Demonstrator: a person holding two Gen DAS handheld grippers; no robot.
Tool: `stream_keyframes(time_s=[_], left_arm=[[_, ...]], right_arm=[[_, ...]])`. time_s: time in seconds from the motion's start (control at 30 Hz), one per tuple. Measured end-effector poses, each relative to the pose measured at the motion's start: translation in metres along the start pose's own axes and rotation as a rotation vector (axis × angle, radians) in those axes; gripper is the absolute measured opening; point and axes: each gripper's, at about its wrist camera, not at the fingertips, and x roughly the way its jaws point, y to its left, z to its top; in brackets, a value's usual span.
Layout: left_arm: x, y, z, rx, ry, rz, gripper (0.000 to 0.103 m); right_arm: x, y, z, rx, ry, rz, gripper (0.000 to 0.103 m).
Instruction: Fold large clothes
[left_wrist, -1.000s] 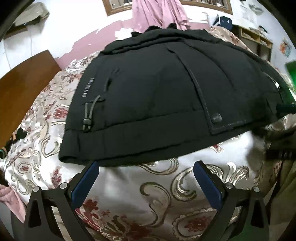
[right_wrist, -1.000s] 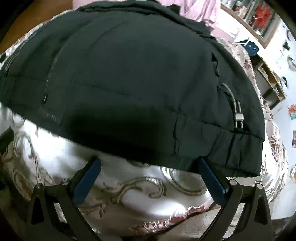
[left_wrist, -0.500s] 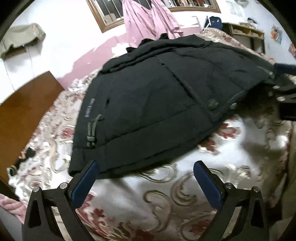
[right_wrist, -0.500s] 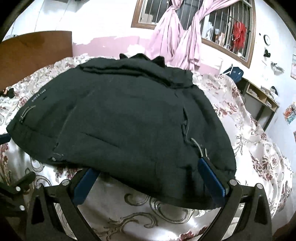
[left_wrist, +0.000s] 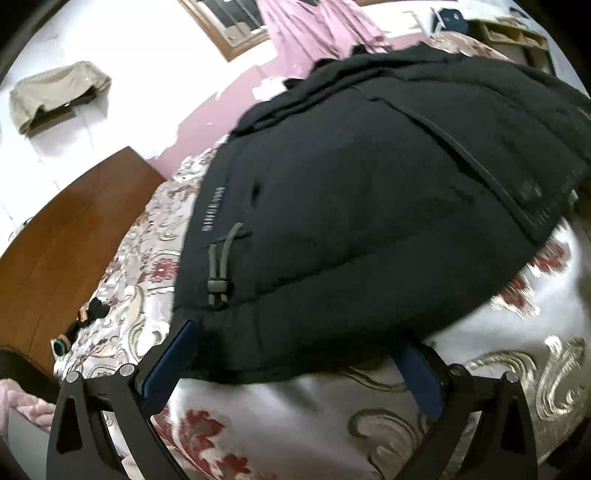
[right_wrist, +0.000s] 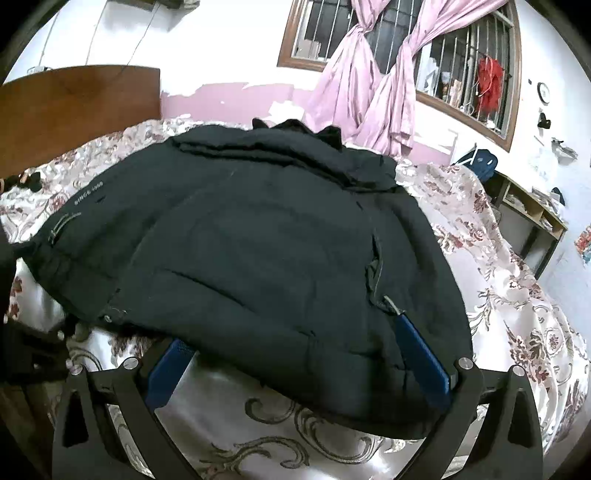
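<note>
Bedspread (left_wrist: 517, 332) carries black jacket (left_wrist: 369, 221) between tool (left_wrist: 295, 354) fingers

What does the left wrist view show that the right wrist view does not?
Only the left wrist view shows the beige cloth high on the wall. Only the right wrist view shows the barred window, the red item hanging in it and the wall clock. Both show the black jacket on the floral bedspread, the wooden headboard and pink curtains.
</note>
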Motion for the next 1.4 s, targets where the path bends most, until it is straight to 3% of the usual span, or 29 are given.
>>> stream_keyframes(time_s=[0.13, 0.2, 0.27, 0.33, 0.4, 0.6, 0.8, 0.9, 1.07, 1.13, 1.17, 1.3, 1.33, 1.37, 1.4], left_arm=[[-0.003, 0.012, 0.002, -0.052, -0.042, 0.012, 0.102], [-0.003, 0.015, 0.002, -0.073, -0.05, 0.001, 0.097], [-0.003, 0.017, 0.003, -0.093, -0.057, -0.023, 0.082], [-0.004, 0.018, 0.002, -0.101, -0.065, -0.031, 0.079], [-0.004, 0.017, 0.002, -0.094, -0.072, -0.017, 0.079], [0.001, 0.017, 0.003, -0.081, -0.06, 0.017, 0.079], [0.008, 0.016, 0.004, -0.071, -0.054, 0.041, 0.078], [0.007, 0.017, 0.006, -0.077, -0.063, 0.045, 0.073], [0.003, 0.014, 0.007, -0.065, -0.092, 0.026, 0.05], [0.004, 0.012, 0.006, -0.062, -0.08, -0.027, 0.029], [0.004, 0.012, 0.006, -0.068, -0.073, -0.068, 0.025], [0.003, 0.014, 0.005, -0.094, -0.078, -0.092, 0.022], [0.002, 0.017, 0.004, -0.113, -0.081, -0.096, 0.015], [0.002, 0.019, 0.004, -0.124, -0.083, -0.093, 0.013], [0.0, 0.022, 0.003, -0.136, -0.086, -0.102, 0.013]], right_arm=[[0.004, 0.0, 0.0, 0.013, 0.034, 0.011, 0.102], [0.009, 0.001, -0.001, 0.01, 0.061, 0.01, 0.102], [0.021, 0.003, -0.005, -0.003, 0.128, -0.001, 0.102], [0.037, 0.006, -0.01, -0.027, 0.213, -0.029, 0.102], [0.055, 0.013, -0.017, -0.092, 0.302, -0.121, 0.102], [0.034, 0.005, -0.006, -0.062, 0.16, -0.204, 0.102], [0.045, -0.008, -0.012, -0.016, 0.193, -0.207, 0.102], [0.049, -0.009, -0.012, 0.002, 0.204, -0.214, 0.098], [0.041, -0.003, -0.011, 0.014, 0.167, -0.157, 0.068], [0.042, -0.001, -0.012, 0.016, 0.16, -0.127, 0.06], [0.042, -0.001, -0.012, 0.017, 0.159, -0.126, 0.059], [0.045, -0.006, -0.015, 0.043, 0.171, -0.095, 0.049], [0.045, -0.006, -0.015, 0.038, 0.17, -0.097, 0.043], [0.045, -0.006, -0.015, 0.034, 0.171, -0.096, 0.04], [0.041, -0.004, -0.016, 0.033, 0.169, -0.091, 0.03]])
